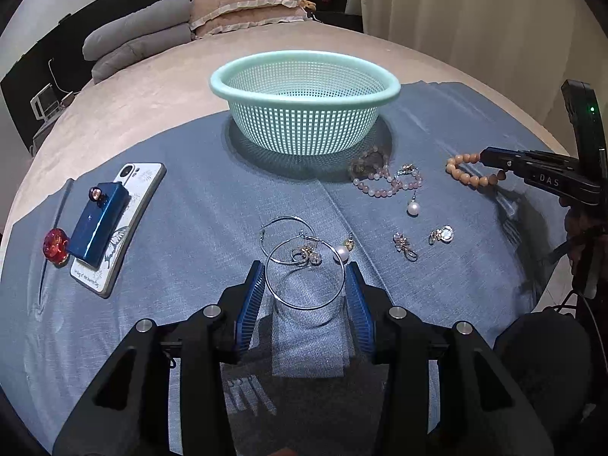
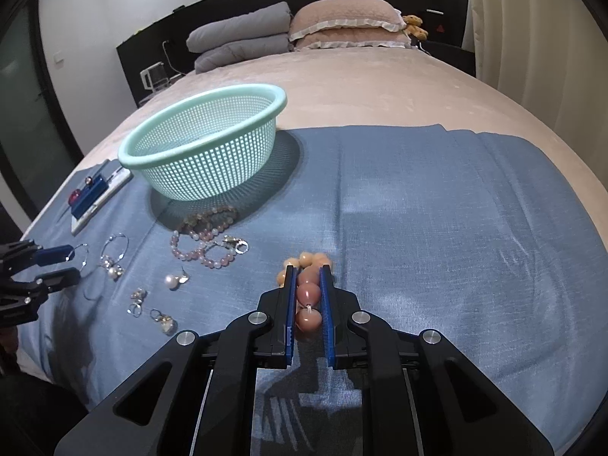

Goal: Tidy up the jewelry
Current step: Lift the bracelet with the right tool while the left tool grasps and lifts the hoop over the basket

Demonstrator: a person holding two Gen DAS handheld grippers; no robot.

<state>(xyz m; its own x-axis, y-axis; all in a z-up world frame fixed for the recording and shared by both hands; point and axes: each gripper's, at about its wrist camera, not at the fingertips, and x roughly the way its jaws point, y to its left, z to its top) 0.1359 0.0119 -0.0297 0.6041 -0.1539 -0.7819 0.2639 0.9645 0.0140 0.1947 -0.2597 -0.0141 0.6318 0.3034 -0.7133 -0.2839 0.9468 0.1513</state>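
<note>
A mint green mesh basket (image 1: 304, 87) (image 2: 205, 140) stands on a blue cloth (image 1: 190, 209) (image 2: 437, 209) on the bed. My left gripper (image 1: 304, 271) is open, its fingers either side of a large silver hoop earring (image 1: 304, 277). A second hoop (image 1: 283, 239), pearl earrings (image 1: 413, 209) and crystal earrings (image 1: 440, 233) lie around. A pink bead bracelet (image 1: 380, 182) (image 2: 201, 250) lies by the basket. My right gripper (image 2: 308, 271) is shut on an orange bead bracelet (image 2: 308, 292) (image 1: 469, 169) resting on the cloth.
A phone (image 1: 114, 228) with a blue box (image 1: 100, 224) on it and a red gem (image 1: 55, 245) lie at the left. Pillows (image 2: 342, 22) and a folded grey quilt (image 2: 239, 38) sit at the head of the bed. Curtains hang at the right.
</note>
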